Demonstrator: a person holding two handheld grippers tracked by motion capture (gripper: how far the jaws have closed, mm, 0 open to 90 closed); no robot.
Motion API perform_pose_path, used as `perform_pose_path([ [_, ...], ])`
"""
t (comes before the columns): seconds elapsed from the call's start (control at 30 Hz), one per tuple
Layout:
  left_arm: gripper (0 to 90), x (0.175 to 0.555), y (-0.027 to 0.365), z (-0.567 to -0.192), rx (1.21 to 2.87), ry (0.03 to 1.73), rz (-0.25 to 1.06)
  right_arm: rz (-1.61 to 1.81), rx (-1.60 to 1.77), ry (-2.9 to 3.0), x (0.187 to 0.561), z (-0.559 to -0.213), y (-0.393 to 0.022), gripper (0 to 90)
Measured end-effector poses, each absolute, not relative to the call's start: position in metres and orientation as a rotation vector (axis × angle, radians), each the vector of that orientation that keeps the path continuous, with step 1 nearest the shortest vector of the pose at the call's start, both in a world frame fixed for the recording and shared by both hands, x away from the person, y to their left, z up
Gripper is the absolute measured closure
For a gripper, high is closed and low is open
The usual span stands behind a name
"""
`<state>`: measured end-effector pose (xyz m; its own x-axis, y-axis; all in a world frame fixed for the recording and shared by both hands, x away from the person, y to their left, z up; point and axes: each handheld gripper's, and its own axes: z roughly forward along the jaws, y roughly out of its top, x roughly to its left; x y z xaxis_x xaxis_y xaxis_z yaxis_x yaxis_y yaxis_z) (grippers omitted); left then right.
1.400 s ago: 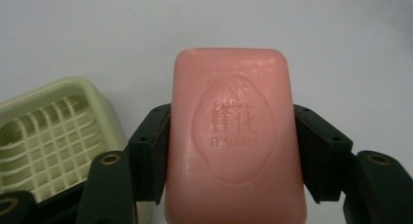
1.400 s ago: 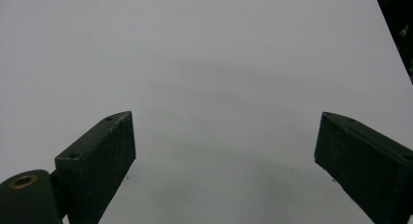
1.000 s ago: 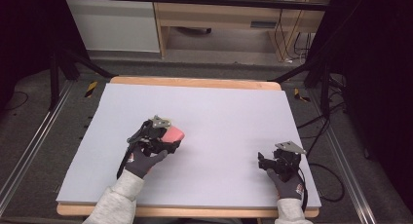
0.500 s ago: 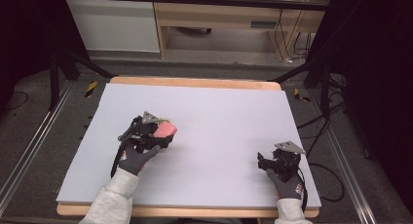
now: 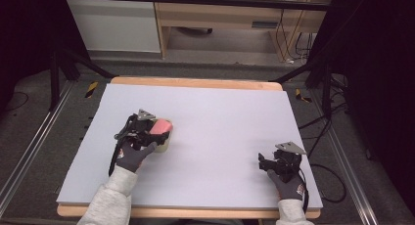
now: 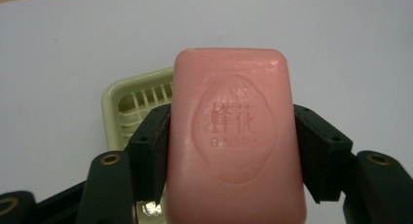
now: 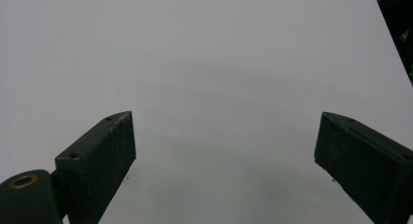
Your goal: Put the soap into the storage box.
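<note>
Soap bar: pink soap bar [image 6: 237, 136], rectangular with rounded corners, an oval emblem with characters and lettering pressed into its upper face; seen in the high view [image 5: 160, 126] at the left-centre of the desk
Soap bar position: held above a pale green soap dish [image 6: 132, 104]; whether it touches the dish cannot be told
Left gripper: left gripper [image 6: 234, 146] closed on the long sides of the soap bar, one black pad against each side; in the high view [image 5: 147, 132] it sits in a gloved hand over the dish
Soap dish: slatted tray with a raised rim, partly covered by the soap bar and the left fingers; it rests on the desk [image 5: 166, 142]
Right gripper: right gripper [image 7: 224, 160] with fingers spread wide, nothing between them, bare surface beneath; in the high view [image 5: 279, 161] it is near the right front corner, well apart from the soap bar
Desk: desk [image 5: 225, 117] covered by a pale grey sheet, a wooden edge showing at the far and near sides
</note>
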<state>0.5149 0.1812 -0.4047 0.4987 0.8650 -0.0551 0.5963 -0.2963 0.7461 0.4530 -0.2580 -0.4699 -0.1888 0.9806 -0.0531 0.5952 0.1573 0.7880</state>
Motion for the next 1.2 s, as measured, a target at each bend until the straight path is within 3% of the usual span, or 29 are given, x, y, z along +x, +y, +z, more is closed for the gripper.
perform_pose_path([
  [1.2, 37.2, 0.544, 0.189, -0.433, 2.041, 1.286, 0.469, 0.868, 1.509, 1.858, 0.454, -0.471, -0.258, 8.2],
])
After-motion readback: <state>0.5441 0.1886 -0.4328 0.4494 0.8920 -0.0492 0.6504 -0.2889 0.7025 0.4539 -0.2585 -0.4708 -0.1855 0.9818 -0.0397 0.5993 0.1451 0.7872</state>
